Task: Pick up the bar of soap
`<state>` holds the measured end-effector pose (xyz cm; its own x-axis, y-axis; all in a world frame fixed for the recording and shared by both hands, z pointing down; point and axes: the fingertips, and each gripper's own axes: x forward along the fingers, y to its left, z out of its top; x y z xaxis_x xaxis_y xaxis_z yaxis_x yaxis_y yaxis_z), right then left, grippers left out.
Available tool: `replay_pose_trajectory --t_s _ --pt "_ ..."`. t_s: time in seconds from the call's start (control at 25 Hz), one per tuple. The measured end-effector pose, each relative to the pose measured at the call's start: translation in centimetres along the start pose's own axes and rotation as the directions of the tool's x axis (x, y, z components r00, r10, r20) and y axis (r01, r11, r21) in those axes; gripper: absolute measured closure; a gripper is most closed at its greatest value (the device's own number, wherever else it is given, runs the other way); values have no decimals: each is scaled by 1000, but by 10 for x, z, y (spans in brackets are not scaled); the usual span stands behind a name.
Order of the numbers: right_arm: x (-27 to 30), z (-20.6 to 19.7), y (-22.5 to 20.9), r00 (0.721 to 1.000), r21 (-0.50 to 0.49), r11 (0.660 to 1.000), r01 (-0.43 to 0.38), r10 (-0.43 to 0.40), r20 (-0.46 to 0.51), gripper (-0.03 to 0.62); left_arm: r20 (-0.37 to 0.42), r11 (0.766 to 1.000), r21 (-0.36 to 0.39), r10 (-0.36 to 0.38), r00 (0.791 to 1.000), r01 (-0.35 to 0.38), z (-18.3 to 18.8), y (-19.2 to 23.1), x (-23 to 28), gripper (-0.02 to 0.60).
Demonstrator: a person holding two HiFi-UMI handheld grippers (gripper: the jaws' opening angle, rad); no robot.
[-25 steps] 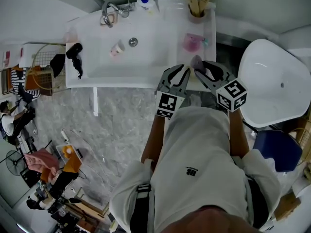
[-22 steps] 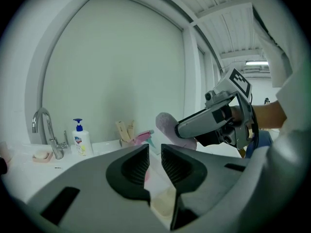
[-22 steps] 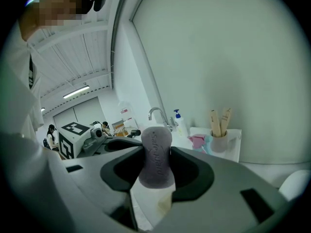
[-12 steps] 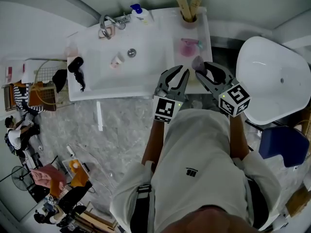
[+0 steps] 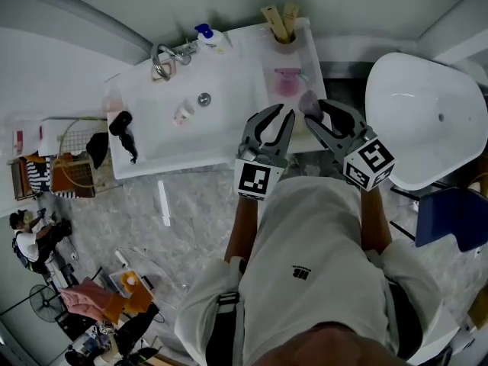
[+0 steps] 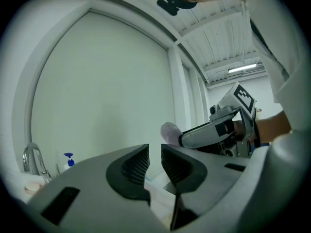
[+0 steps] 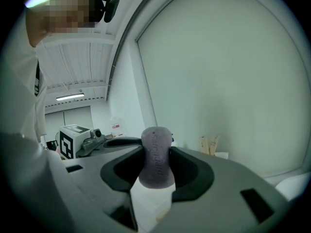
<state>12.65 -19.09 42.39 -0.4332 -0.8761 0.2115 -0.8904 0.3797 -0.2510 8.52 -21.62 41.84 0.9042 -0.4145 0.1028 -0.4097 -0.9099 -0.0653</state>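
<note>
The bar of soap (image 5: pixel 309 101) is a rounded grey-purple bar, held upright over the counter's right end. My right gripper (image 5: pixel 314 114) is shut on it. In the right gripper view the soap (image 7: pixel 156 154) stands between the two dark pads of the right gripper (image 7: pixel 156 168). My left gripper (image 5: pixel 277 117) hovers just left of it over the counter's front edge, with its jaws nearly together and nothing between them. From the left gripper (image 6: pixel 154 163) view, the soap (image 6: pixel 169 130) shows off to the right in the other gripper.
A white sink counter (image 5: pixel 229 139) carries a faucet (image 5: pixel 162 56), a blue-topped pump bottle (image 5: pixel 204 35), a pink dish (image 5: pixel 287 82) and a cup of wooden items (image 5: pixel 280 23). A black hair dryer (image 5: pixel 122 128) lies at its left. A white tub (image 5: pixel 427 120) stands at the right.
The right gripper keeps hold of the soap and both grippers stay side by side. The sink has drifted left and up in the head view.
</note>
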Motion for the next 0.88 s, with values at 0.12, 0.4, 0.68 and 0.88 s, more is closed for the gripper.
replay_pose_trajectory --t_s 0.12,0.4,0.68,0.88 --pt "-5 5 2 1000 -5 1000 12 -12 21 405 36 1000 5 -8 999 8 10 -1 -1 489" --pt "-10 9 12 999 -39 999 33 -32 29 407 87 1000 -4 -10 996 10 23 -2 -10 489" --pt "-10 13 16 998 -54 997 56 -54 26 407 106 1000 -20 -13 994 15 28 2 -15 489" --pt "-8 15 11 998 -53 997 58 -58 10 407 100 999 -48 -4 995 9 25 8 -11 489"
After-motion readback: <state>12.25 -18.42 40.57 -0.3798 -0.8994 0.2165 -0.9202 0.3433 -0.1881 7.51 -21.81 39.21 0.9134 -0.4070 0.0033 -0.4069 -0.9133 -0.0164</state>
